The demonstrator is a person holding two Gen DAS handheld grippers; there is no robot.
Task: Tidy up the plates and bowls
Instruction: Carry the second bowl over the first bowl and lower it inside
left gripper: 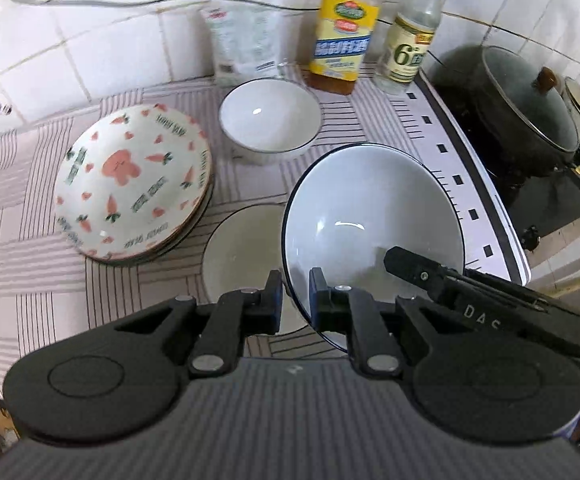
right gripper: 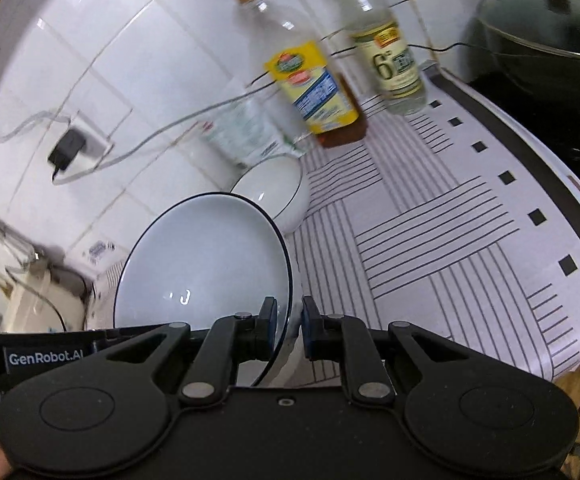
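A tiled kitchen counter, covered by a pale cloth (right gripper: 430, 240) printed with thin dark stripes and small black squares along its edge, runs beneath a wall of glossy white tiles (left gripper: 102, 60) where a black plug (right gripper: 66, 150) sits in a socket and a grey cable trails across. At the far side stand a clear bottle with a yellow label (left gripper: 344, 36), a second clear bottle marked "6" (left gripper: 408, 44) and a soft plastic packet (left gripper: 248, 46); beyond the cloth's edge a dark pot with a glass lid and brown knob (left gripper: 530, 108) rests on a black hob.

The large white bowl (left gripper: 370, 216), glazed smooth with a thin dark rim line, is tilted up off the cloth, gripped from two sides: the left gripper (left gripper: 295, 300) pinches its near rim between both fingers, and the right gripper (right gripper: 290, 326) is clamped on the rim opposite. Just left of it lies a cream dish (left gripper: 242, 256), partly hidden. A smaller white bowl (left gripper: 270, 118) with the same dark rim sits upright near the bottles. To the left, a stack of shallow plates (left gripper: 132, 182) patterned with pink carrots, apparently three or four deep, rests flat on the cloth
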